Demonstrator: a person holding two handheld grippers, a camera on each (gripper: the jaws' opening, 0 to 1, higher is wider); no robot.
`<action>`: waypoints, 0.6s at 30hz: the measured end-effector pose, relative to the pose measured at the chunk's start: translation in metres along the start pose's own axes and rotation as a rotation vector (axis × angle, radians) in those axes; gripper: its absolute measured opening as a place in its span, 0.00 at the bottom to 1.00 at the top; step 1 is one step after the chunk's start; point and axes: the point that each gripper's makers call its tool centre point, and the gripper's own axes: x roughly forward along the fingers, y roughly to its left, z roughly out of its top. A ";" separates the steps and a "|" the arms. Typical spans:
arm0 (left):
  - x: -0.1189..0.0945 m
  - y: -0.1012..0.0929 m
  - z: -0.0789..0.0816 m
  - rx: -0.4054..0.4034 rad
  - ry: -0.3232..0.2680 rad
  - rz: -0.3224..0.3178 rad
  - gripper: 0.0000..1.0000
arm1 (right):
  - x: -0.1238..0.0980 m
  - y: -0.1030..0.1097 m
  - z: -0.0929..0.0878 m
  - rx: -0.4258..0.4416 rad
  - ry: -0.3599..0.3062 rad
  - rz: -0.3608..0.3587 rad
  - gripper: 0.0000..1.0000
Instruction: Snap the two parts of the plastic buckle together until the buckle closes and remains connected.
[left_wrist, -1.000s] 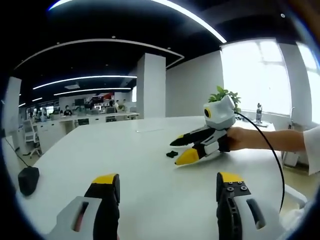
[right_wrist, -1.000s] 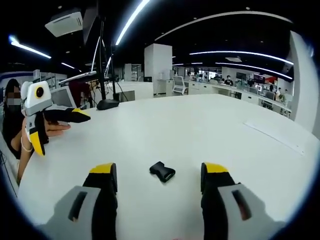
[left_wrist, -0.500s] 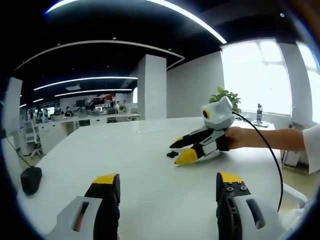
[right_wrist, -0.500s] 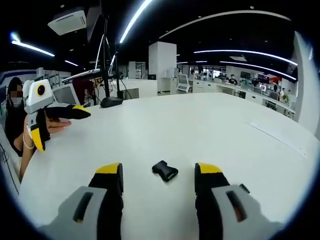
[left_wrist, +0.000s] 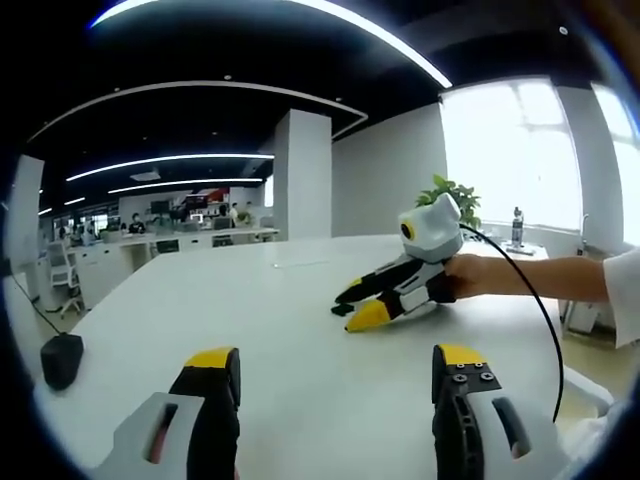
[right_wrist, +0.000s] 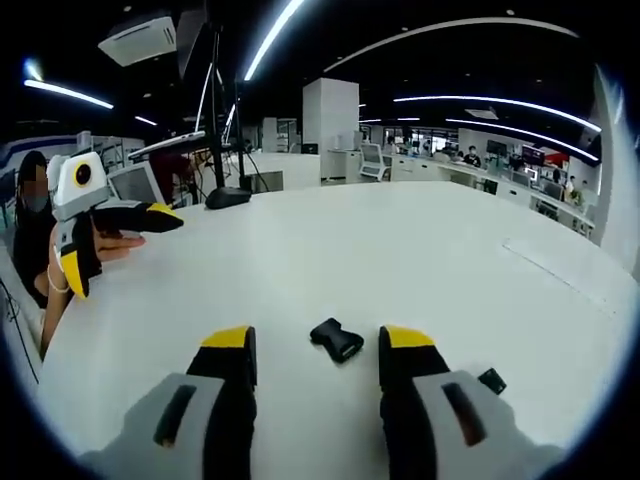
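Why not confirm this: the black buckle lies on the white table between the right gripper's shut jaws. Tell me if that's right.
Not quite: the right gripper is open, not shut. The right gripper view shows its jaws apart, with the black buckle lying on the white table between their tips.

Open-plan office. I'm working at a large white table, with a square white pillar beyond it and rows of desks with monitors and seated people left of that pillar. Long ceiling light strips run overhead; a bright window stands right of the pillar.
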 end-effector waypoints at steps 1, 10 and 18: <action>0.000 0.000 0.000 0.000 0.000 -0.001 0.80 | 0.000 0.000 0.000 0.000 0.000 -0.001 0.47; -0.001 -0.001 0.003 0.002 -0.007 -0.005 0.79 | 0.001 0.000 0.001 0.000 -0.002 -0.003 0.36; -0.001 -0.001 0.002 0.001 -0.003 -0.006 0.79 | -0.001 0.002 0.000 0.002 -0.008 -0.004 0.30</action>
